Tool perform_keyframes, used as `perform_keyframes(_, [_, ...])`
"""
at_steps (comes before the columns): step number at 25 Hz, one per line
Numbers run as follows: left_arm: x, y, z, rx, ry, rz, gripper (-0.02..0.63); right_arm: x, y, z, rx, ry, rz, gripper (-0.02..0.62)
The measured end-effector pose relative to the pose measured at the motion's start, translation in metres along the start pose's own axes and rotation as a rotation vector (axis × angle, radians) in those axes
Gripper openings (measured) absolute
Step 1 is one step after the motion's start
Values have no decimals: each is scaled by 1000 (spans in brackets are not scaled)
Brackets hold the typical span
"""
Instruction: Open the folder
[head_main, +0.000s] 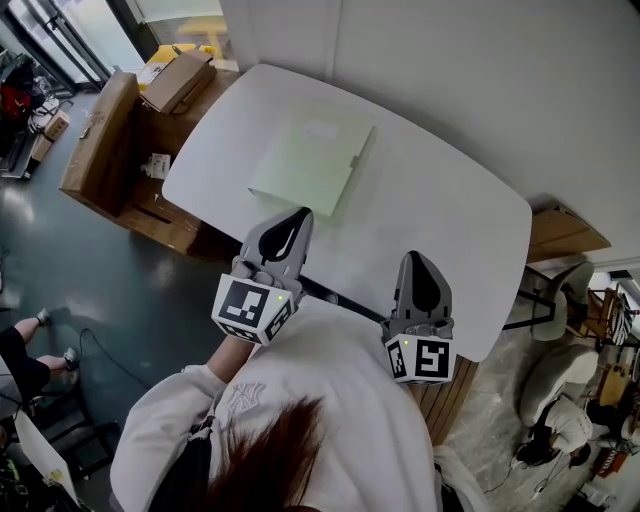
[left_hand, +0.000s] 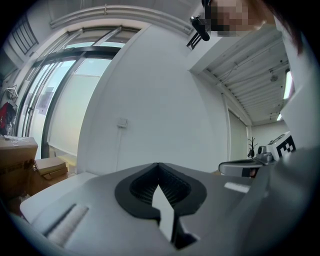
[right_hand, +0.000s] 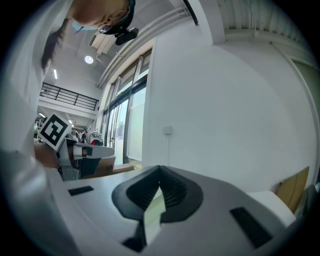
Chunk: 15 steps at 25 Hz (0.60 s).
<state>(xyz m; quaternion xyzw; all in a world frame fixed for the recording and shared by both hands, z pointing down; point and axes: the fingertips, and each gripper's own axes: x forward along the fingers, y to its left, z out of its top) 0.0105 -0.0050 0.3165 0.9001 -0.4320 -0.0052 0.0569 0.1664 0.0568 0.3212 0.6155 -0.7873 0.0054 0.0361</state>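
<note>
A pale green folder (head_main: 312, 163) lies flat and closed on the white table (head_main: 440, 200), towards its far left part. My left gripper (head_main: 299, 214) hovers at the folder's near edge, its jaws shut with nothing between them; in the left gripper view the left gripper (left_hand: 158, 165) tips meet over the white tabletop. My right gripper (head_main: 416, 259) hangs over the table's near edge, to the right of the folder and apart from it. The right gripper (right_hand: 160, 169) tips also meet, holding nothing.
Cardboard boxes (head_main: 100, 140) stand on the floor left of the table, with another box (head_main: 178, 80) behind them. A wooden cabinet (head_main: 565, 232) and chairs (head_main: 565, 300) sit to the right. A white wall (left_hand: 150, 100) rises beyond the table. A seated person's feet (head_main: 40, 345) show at lower left.
</note>
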Motion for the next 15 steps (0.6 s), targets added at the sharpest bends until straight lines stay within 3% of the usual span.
perform_keyframes(15, [-2,3,-1,-2,0,14,9,2,2,-2,-2,5,12,6])
